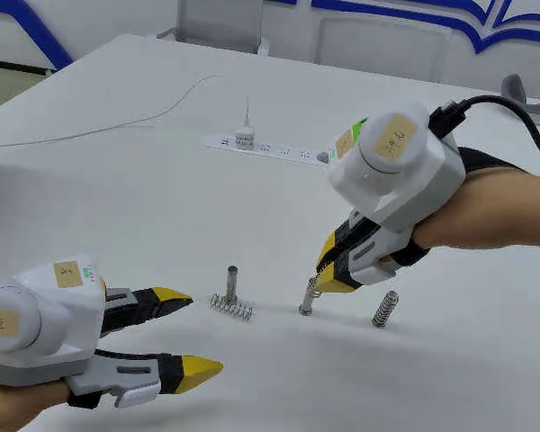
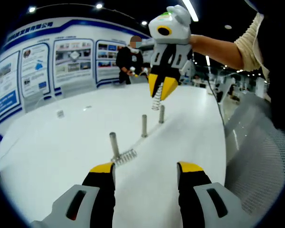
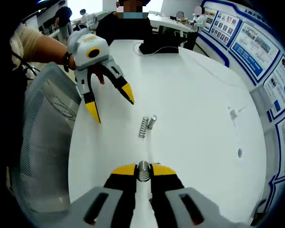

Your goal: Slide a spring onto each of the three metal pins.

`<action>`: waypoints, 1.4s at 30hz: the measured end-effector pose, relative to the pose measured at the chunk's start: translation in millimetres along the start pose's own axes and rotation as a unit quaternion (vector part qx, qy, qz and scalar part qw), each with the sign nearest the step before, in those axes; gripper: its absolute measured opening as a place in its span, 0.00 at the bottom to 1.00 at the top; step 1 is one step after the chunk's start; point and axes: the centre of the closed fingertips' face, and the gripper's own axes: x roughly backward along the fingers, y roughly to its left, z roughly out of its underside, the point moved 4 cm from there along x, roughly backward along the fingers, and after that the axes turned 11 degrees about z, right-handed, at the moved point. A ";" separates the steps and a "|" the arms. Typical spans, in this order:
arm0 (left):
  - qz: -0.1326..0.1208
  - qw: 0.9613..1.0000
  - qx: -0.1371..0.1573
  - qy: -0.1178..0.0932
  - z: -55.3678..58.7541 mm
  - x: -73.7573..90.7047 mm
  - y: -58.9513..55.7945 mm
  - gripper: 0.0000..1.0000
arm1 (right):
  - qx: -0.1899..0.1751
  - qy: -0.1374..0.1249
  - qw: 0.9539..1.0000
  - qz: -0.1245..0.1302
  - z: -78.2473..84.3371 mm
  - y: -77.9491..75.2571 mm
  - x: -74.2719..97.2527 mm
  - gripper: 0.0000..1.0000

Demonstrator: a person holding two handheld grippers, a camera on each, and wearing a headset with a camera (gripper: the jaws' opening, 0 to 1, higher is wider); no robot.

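clamping spring (image 2: 156, 100) in right gripper (image 1: 325, 275) at pin (image 1: 307, 298) top, left gripper (image 1: 198, 333) spread idle; may snag or slip if misaligned.

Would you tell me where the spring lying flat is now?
Head view: the spring lies on the table at the foot of the left-hand pin, ahead of the left gripper.

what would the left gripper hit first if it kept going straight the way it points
Most likely the loose spring lying at the foot of the nearest pin, just ahead between the jaws of the open left gripper. Depth is unclear, so the pin itself might come first.
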 end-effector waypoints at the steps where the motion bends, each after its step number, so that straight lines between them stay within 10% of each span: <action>1: 0.000 1.000 0.000 0.000 0.1 -0.1 -0.2 0.53 | -0.001 0.001 1.000 0.001 0.3 -1.9 -0.5 0.12; 42: -0.002 1.000 0.010 0.003 8.9 2.7 4.8 0.52 | 0.003 0.049 0.999 -0.015 9.8 -17.4 -34.4 0.12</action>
